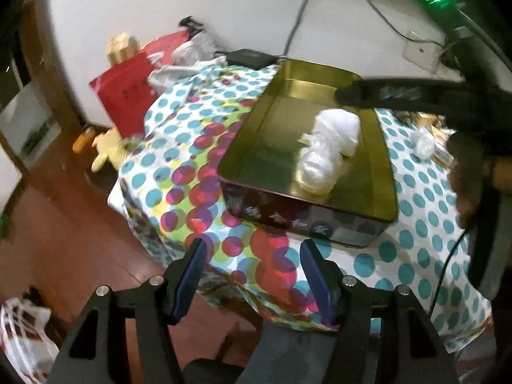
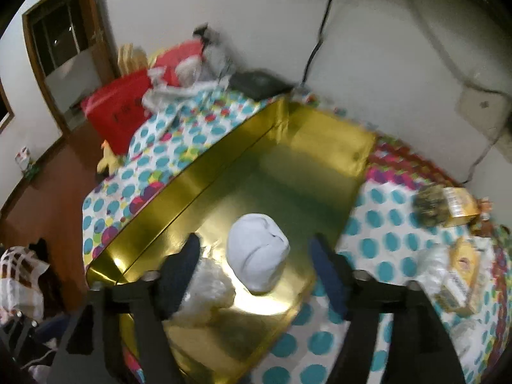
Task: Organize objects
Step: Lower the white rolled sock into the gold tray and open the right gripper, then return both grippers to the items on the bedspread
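Note:
A gold-lined tin box (image 1: 252, 147) stands on a table with a dotted cloth (image 1: 179, 147). Inside it lie a white rolled bundle (image 1: 339, 128) and a clear crumpled plastic bag (image 1: 315, 168). My left gripper (image 1: 251, 267) is open and empty, at the table's near edge, short of the tin. My right gripper (image 2: 254, 265) is open above the tin (image 2: 288, 166), with the white bundle (image 2: 259, 251) lying between its fingers and the plastic bag (image 2: 208, 291) by the left finger. The right gripper also shows as a dark arm in the left wrist view (image 1: 400, 92).
A small crumpled plastic piece (image 1: 424, 142) lies right of the tin. Yellow packets and boxes (image 2: 457, 208) sit at the table's right side. A red bag (image 1: 128, 89), a black box (image 1: 248, 57) and clutter stand at the far edge. Cables hang on the wall.

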